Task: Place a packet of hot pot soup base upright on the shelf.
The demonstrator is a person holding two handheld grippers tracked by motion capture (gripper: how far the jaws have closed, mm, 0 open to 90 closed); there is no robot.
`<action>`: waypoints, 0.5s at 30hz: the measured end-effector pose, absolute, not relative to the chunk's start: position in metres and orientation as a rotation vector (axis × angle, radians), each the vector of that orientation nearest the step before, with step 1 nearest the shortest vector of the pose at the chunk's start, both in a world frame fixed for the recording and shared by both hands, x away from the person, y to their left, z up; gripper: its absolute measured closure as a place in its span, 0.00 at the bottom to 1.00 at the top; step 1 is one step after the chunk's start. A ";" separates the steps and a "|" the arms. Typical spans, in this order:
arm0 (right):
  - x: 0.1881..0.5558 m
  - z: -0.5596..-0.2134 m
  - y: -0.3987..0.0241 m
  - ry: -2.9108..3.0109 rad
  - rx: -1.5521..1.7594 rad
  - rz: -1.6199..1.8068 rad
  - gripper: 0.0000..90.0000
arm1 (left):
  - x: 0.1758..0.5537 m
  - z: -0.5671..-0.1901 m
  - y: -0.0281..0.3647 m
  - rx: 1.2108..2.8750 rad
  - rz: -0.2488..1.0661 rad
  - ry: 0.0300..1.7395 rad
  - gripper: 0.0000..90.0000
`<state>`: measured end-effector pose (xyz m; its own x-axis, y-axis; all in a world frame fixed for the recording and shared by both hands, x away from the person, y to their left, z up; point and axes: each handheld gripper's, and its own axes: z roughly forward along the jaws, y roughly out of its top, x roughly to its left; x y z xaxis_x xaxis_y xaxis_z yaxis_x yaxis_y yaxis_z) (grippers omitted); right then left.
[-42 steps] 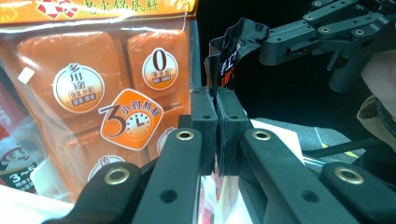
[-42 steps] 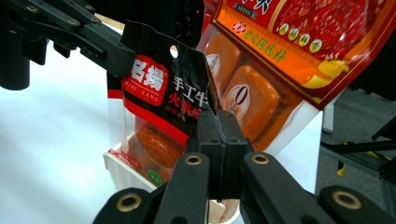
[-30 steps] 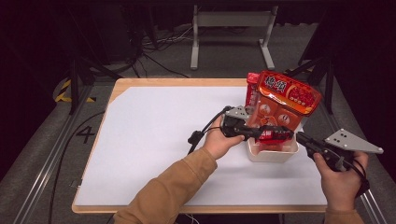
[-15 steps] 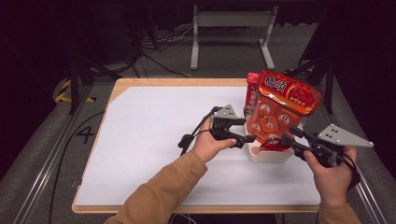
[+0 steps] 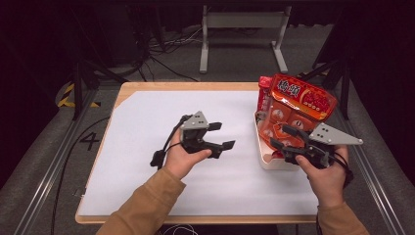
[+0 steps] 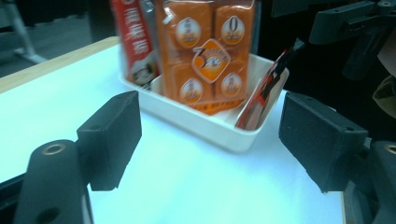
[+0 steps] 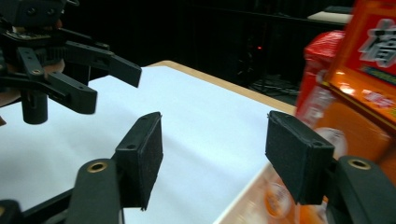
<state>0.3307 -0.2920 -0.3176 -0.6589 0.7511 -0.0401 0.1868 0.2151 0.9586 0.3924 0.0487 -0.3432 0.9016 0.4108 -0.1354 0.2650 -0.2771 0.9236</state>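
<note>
1. Where the white worktop point(image 5: 147, 147) is bare near its middle, the left tool point(image 5: 221, 135) hangs just above it in the person's left hand point(image 5: 185, 155), jaws spread wide and gripping nothing.
2. Toward the right edge sits a shallow white tray point(image 5: 266, 159) with snack packs standing in it: an orange pack point(image 5: 279, 120), a red packet point(image 5: 264, 88) at the far side, and a big red-orange bag point(image 5: 306, 98) leaning across the top.
3. At the tray's near right corner, the right tool point(image 5: 284, 137) points at the orange pack, jaws released with a clear gap between them; whether they touch it I cannot tell.
</note>
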 end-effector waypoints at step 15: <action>0.329 -0.351 -0.238 2.048 0.777 1.553 0.31 | 0.351 -0.359 0.135 1.874 0.243 0.618 0.19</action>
